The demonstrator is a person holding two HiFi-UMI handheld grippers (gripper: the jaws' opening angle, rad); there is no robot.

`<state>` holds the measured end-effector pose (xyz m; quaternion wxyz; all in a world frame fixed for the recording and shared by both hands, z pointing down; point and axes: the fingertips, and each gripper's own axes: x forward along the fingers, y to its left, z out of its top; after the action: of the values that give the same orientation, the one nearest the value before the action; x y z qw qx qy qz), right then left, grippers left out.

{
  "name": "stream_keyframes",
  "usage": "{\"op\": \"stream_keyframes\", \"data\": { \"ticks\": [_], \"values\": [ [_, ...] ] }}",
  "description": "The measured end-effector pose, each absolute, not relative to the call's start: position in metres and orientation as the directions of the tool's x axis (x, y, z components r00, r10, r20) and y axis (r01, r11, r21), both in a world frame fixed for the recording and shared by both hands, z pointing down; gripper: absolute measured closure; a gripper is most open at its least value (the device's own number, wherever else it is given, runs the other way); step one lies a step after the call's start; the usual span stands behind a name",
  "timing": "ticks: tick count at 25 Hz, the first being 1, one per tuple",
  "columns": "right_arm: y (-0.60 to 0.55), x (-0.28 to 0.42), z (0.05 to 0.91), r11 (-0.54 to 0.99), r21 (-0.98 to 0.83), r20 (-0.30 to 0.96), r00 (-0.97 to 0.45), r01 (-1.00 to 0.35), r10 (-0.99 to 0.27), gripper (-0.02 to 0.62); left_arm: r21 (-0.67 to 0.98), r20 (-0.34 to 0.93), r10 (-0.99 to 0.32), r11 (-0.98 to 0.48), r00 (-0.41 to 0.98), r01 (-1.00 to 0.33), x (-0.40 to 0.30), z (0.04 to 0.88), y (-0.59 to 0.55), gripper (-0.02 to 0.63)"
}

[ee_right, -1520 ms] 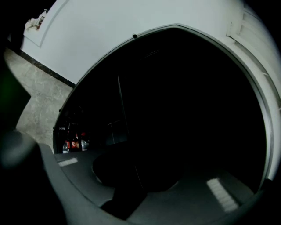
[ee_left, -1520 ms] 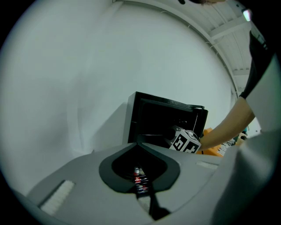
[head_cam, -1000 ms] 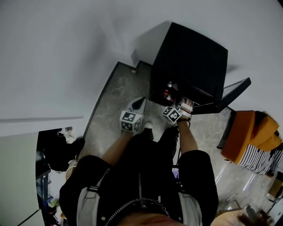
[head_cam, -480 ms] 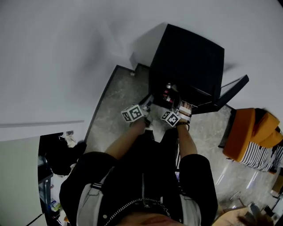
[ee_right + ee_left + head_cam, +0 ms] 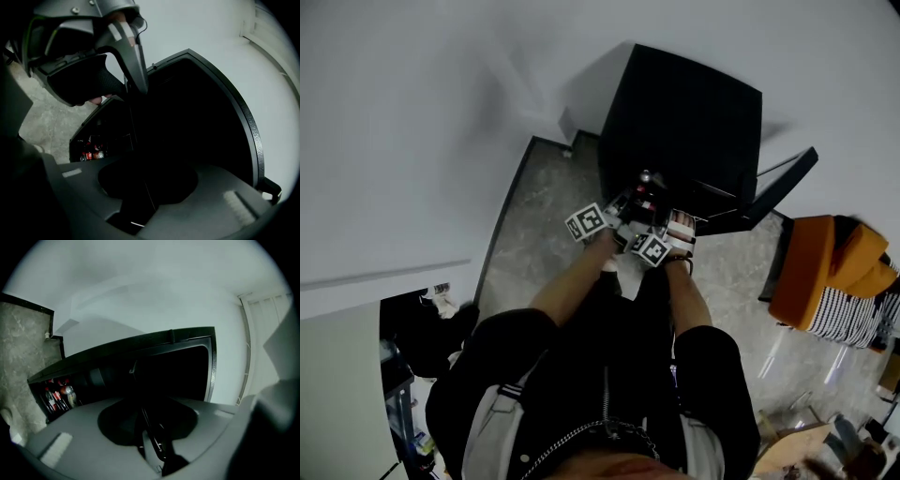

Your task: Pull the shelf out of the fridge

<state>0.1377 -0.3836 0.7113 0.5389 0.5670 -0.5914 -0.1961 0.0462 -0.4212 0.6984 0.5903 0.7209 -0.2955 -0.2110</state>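
Dimly, bottles [image 5: 58, 397] show inside the open black fridge [image 5: 684, 112].

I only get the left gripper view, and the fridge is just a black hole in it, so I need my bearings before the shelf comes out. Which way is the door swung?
Observer: In the head view the door stands wide open, swung out to the right of the fridge.
Operator: Is there anything beyond it that I should watch for?
Observer: Yes. An orange seat with a striped cloth on it sits to the right of the door, on the side it opens toward.
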Motion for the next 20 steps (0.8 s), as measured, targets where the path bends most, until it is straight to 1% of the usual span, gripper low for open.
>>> {"op": "stream_keyframes", "data": {
  "ticks": [2,3,6,8,10,11,12,15,20],
  "values": [
    [-0.385,0.136,0.71,0.282,0.842,0.415,0.217,-0.459,-0.884,0.503,0.978,0.043,-0.675,-0.123,0.737,-0.17,0.045,0.702,-0.425,0.548],
    [-0.385,0.136,0.708,0.282,0.844,0.412,0.215,-0.455,-0.886,0.5,0.979,0.039,-0.672,-0.124,0.739,-0.165,0.044,0.703,-0.425,0.559],
    [-0.384,0.136,0.704,0.276,0.848,0.404,0.214,-0.452,-0.889,0.5,0.983,0.019,-0.66,-0.124,0.751,-0.135,0.048,0.703,-0.426,0.561],
    [-0.383,0.138,0.71,0.28,0.845,0.411,0.218,-0.455,-0.885,0.5,0.987,0.0,-0.65,-0.124,0.76,-0.106,0.054,0.701,-0.428,0.543],
    [-0.383,0.137,0.715,0.291,0.84,0.423,0.217,-0.458,-0.88,0.5,0.99,-0.014,-0.645,-0.117,0.764,-0.081,0.058,0.701,-0.431,0.541],
    [-0.383,0.136,0.714,0.295,0.837,0.426,0.211,-0.461,-0.88,0.5,0.991,-0.013,-0.646,-0.107,0.763,-0.075,0.059,0.702,-0.432,0.551],
    [-0.384,0.134,0.711,0.299,0.833,0.428,0.2,-0.465,-0.882,0.497,0.993,-0.007,-0.648,-0.092,0.761,-0.069,0.06,0.704,-0.432,0.575],
    [-0.38,0.135,0.707,0.31,0.821,0.436,0.176,-0.48,-0.883,0.495,0.998,-0.001,-0.651,-0.048,0.759,-0.039,0.06,0.709,-0.431,0.586],
    [-0.364,0.141,0.708,0.293,0.801,0.438,0.176,-0.522,-0.882,0.495,0.999,-0.032,-0.651,-0.028,0.758,0.018,0.061,0.707,-0.432,0.586]
  ]
}}
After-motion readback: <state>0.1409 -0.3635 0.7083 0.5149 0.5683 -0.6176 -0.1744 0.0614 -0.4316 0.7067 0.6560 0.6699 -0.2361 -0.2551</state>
